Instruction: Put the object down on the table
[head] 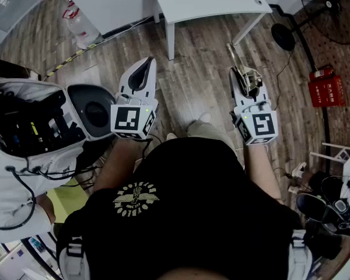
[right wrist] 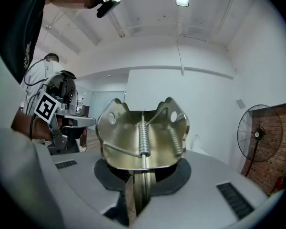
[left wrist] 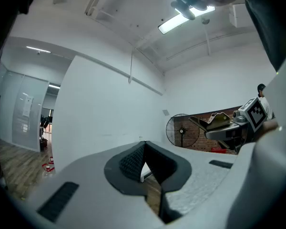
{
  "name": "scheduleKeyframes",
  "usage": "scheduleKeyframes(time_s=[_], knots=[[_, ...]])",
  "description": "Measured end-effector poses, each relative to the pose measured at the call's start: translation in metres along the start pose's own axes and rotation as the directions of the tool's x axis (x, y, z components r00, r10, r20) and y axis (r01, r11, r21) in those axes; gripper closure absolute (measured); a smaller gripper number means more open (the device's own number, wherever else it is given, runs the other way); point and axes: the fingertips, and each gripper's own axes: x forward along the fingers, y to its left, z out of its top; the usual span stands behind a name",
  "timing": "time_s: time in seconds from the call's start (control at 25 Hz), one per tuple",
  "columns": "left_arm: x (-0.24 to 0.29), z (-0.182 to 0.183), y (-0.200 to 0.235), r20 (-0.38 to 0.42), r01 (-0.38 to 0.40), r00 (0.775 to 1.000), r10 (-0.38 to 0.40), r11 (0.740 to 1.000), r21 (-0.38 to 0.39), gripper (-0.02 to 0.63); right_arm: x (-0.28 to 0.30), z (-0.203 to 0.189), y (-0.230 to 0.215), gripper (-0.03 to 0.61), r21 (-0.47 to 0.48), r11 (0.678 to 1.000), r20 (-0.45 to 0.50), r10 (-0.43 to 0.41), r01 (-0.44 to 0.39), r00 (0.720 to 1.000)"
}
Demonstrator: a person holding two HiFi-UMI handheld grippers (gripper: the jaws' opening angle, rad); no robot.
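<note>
Wooden floorboards [head: 192, 80] fill the head view. At the far left stands a second person [head: 14, 191] in white, wearing a black rig with cables. Beyond them a clear plastic bottle [head: 79, 25] with a red label lies on the floor; what it holds cannot be made out. Just beside the person sits a grey round vessel [head: 93, 111], perhaps a bin, and its hollow is too dark to show any contents.

Next comes the left gripper [left wrist: 143, 149], held level. Its jaws are pressed together at the tips, leaving only a small triangular gap behind them, and nothing is between them.

Ahead, at the top of the head view, is the white table [head: 210, 2]. The part of its top that shows is bare except for a small dark spot near one corner.

To the right, the right gripper [right wrist: 140, 175] is clenched on the stem of a brass-coloured metal spring clip [right wrist: 143, 132]. The clip's curved plate and coil spring stand up beyond the fingertips. The clip is in the air over the floor, short of the table and not touching it.

Farther right are a black standing fan [head: 332, 7] and a red box [head: 326, 89] on the floor. Dark shoes [head: 315, 206] lie at the lower right.
</note>
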Motion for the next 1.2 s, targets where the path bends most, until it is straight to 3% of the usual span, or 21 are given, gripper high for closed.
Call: scheduleKeyframes(time_s=[0.28, 0.8, 1.2], knots=[[0.056, -0.008, 0.001, -0.014, 0.01, 1.0, -0.01, 1.0, 0.008, 0.607, 0.043, -0.007, -0.035, 0.514, 0.034, 0.999, 0.004, 0.024, -0.024, 1.0], [0.143, -0.015, 0.033, -0.058, -0.099, 0.993, 0.098, 0.995, -0.008, 0.606, 0.128, -0.013, -0.095, 0.514, 0.049, 0.988, 0.009, 0.148, -0.148, 0.989], [0.196, -0.001, 0.031, -0.039, -0.177, 0.984, 0.176, 0.984, -0.01, 0.606, 0.148, -0.01, -0.169, 0.514, 0.057, 0.984, 0.033, 0.17, -0.172, 0.985]])
